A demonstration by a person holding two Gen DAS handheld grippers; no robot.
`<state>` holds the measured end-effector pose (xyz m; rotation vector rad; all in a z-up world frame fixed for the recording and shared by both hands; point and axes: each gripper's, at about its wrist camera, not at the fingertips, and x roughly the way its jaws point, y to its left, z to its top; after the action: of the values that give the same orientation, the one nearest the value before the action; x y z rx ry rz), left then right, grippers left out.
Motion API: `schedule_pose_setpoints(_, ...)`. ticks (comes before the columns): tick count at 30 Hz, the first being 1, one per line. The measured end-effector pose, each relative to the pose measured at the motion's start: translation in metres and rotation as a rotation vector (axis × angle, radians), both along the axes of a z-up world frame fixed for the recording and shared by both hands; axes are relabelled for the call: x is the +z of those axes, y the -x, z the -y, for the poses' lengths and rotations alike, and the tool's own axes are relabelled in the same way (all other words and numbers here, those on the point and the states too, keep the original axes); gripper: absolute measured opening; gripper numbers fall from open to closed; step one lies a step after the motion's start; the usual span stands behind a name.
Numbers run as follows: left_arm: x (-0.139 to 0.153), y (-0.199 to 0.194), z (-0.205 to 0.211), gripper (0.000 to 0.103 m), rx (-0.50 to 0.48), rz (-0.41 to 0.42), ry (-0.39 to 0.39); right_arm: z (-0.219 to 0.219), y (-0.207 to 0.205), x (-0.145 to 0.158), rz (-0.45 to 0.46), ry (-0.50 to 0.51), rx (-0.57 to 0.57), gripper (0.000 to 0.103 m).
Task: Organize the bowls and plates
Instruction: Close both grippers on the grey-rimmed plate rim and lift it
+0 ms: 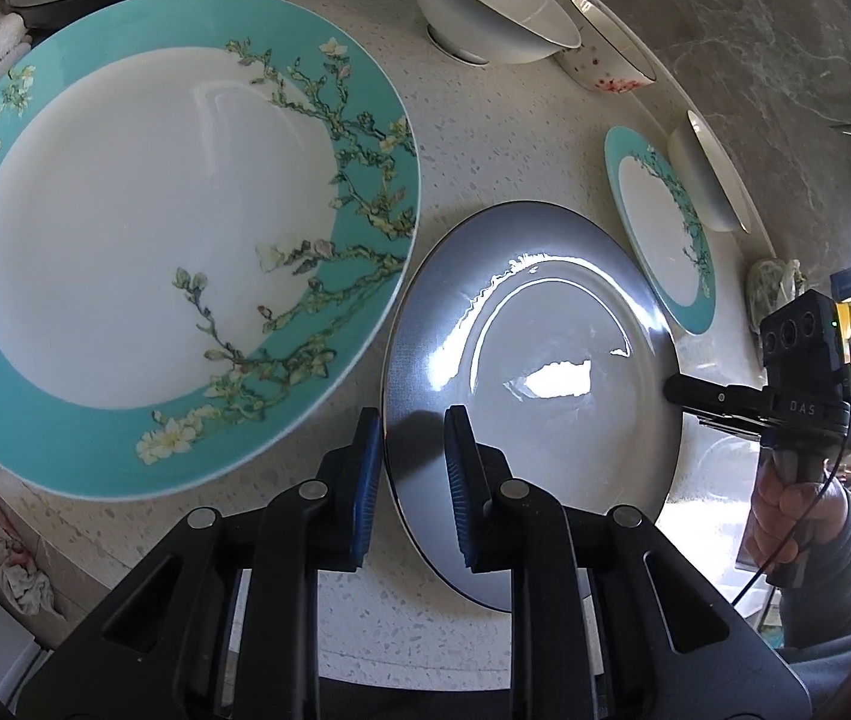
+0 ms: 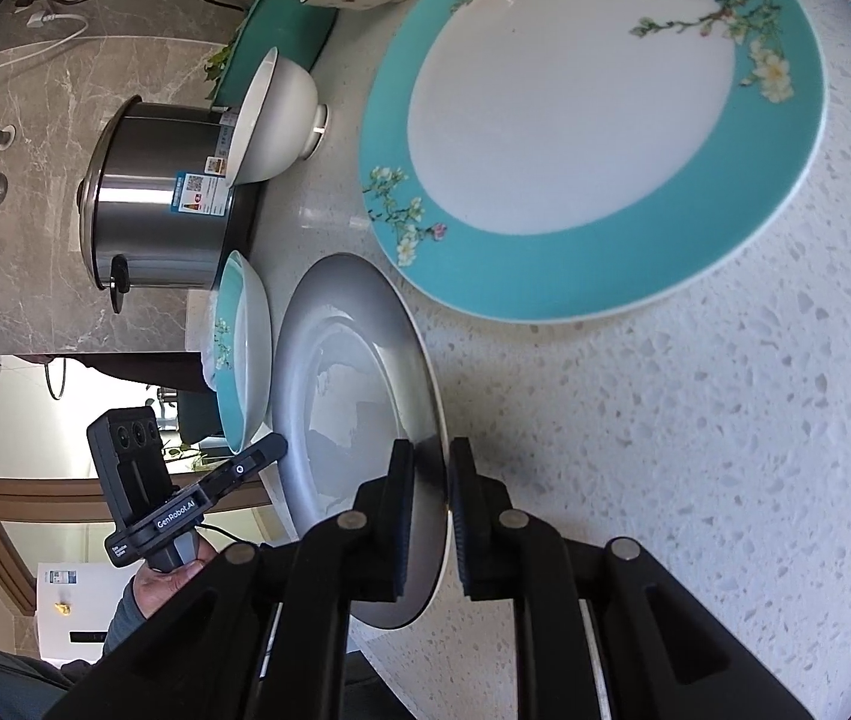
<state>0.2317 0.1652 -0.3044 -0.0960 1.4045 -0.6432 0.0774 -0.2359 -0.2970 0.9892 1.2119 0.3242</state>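
Step in hand: two-handed pick-up of the grey plate [image 1: 533, 384], which sits at lower centre of the left wrist view on the speckled countertop [image 1: 485, 138]. The left gripper [image 1: 410, 480] has its jaws drawn in on the plate's near rim, one blue pad on the upper face and one outside the edge; the grip looks seated. The right gripper [image 2: 428, 516] is pinched on the opposite rim, seen edge-on at bottom centre of the right wrist view, jaws nearly together with the thin rim between them. In the left wrist view the right tool appears at the right edge, its tips meeting the plate's far rim. The plate appears tilted slightly, though whether it is clear of the counter I cannot tell. The large teal floral plate [image 1: 173, 228] fills the upper left, just beside the grey plate. A smaller teal plate [image 1: 659, 228] and a white bowl [image 1: 491, 6] lie toward the upper right, with a floral bowl [image 1: 611, 54] behind. Judgement: plates are not yet stacked. Next move likely calls for an even lift by both hands, keeping the plate level, then carrying it over a matching stack target without clipping the teal rim.
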Motion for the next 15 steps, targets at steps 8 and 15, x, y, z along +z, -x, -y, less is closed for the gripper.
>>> schedule_pose_setpoints(8,0.008,0.019,0.015,0.018,-0.02,0.005,0.018,0.007,0.022,0.012,0.014,0.016,-0.033,0.014)
schedule_pose_setpoints(15,0.025,0.046,0.058,0.018,-0.105,0.035,0.038,0.031,0.066,0.03,0.039,0.055,-0.1,0.014)
